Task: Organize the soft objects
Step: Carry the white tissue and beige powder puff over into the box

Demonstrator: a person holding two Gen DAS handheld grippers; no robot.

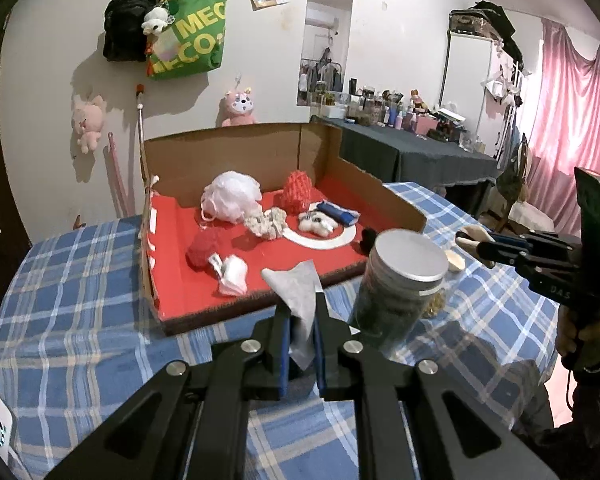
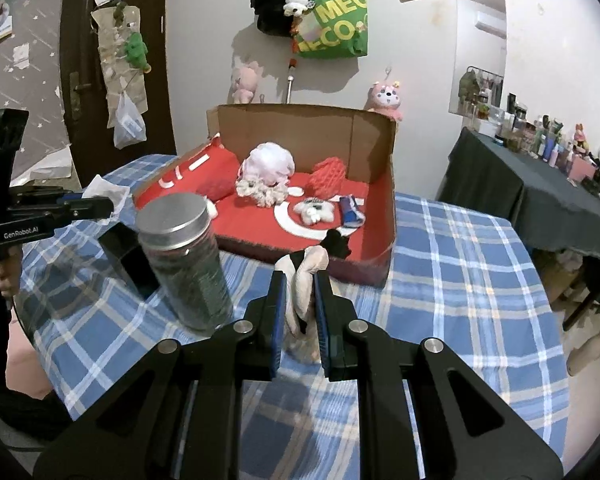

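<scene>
A cardboard box [image 1: 364, 184] with a red floor stands on the checked table and holds several soft things: a white mesh puff [image 1: 232, 196], a red knit piece [image 1: 296, 190], a red ball [image 1: 204, 246], a small white plush [image 1: 318, 224]. My left gripper [image 1: 300, 320] is shut on a crumpled white tissue [image 1: 298, 284], held above the table in front of the box. My right gripper [image 2: 300, 292] is shut on a cream soft toy [image 2: 306, 276], near the box's front edge. The right gripper also shows in the left wrist view [image 1: 480, 242].
A tall jar [image 2: 184, 256] with a metal lid stands on the table between the grippers, also in the left wrist view [image 1: 396, 284]. A black object [image 2: 130, 256] lies left of it. A dark side table [image 2: 540, 204] with bottles stands to the right.
</scene>
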